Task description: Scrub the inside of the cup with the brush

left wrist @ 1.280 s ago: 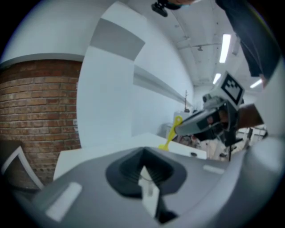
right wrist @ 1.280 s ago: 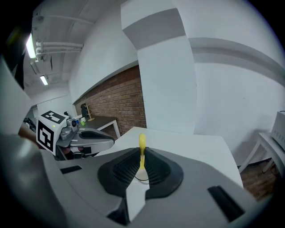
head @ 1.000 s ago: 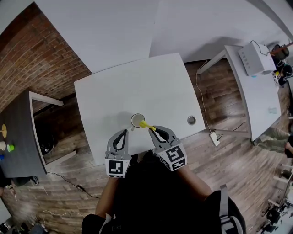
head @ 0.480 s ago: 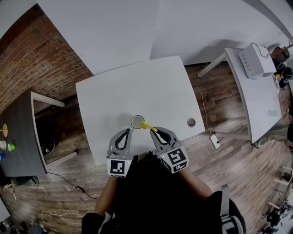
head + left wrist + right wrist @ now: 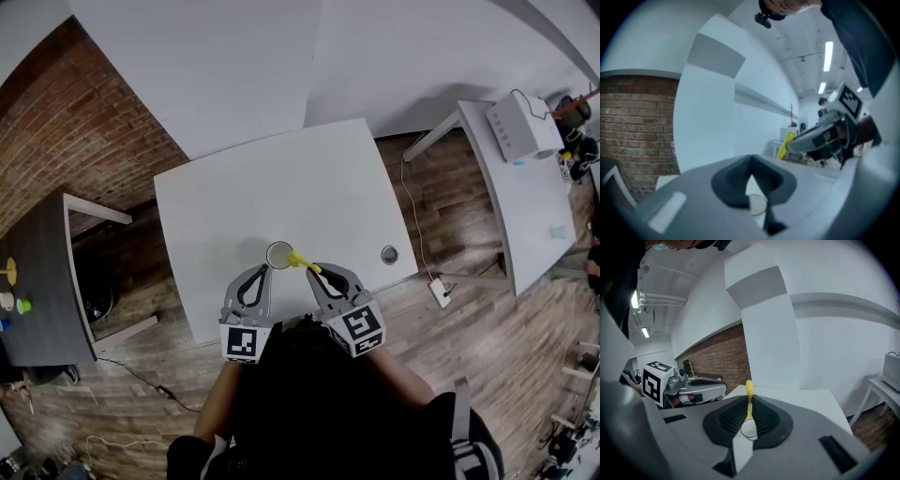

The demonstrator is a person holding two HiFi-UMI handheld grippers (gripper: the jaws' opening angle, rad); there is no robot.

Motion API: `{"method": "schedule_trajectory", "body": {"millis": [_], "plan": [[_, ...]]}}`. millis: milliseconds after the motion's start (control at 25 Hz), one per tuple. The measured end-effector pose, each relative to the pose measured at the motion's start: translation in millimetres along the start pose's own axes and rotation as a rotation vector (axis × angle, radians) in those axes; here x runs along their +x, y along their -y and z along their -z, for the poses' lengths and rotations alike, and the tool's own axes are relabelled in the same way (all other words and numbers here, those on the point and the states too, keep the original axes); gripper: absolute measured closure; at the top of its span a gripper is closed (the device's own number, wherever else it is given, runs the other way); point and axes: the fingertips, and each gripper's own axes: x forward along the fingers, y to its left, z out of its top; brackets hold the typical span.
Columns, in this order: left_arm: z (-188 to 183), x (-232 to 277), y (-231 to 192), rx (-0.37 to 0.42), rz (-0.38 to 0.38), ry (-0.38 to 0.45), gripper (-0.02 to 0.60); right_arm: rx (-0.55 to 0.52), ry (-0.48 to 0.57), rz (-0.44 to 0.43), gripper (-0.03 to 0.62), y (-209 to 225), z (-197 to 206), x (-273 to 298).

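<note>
We are bringing the brush to the cup on the white table [image 5: 281,178].
The cup [image 5: 279,254] is standing just ahead of both grippers. The right gripper [image 5: 316,270] is clamping the yellow brush [image 5: 302,262], its length pointing at the near rim. The left gripper [image 5: 263,271] is waiting beside it, jaws together and empty.

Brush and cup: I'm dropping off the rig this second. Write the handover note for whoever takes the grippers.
Right gripper: shut on the yellow brush, handle in the jaws, working end pointing at the cup.
Left gripper: jaws together, tips beside the cup's near rim; whether they pinch it is unclear.
Cup: upright on the white table, near its front edge. Brush tip sits at the cup's right rim, not clearly inside.
Done: brush in hand and at the cup.
To do: steady the cup, push the brush in, scrub the inside.
</note>
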Motion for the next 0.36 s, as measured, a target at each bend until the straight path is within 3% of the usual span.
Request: {"method": "schedule_trajectory", "body": {"millis": [360], "plan": [[-8.6,6.7,-0.1,-0.002,0.0,0.021,0.578,0.009,0.011,-0.002,0.565,1.6,-4.0,-0.6]]}}
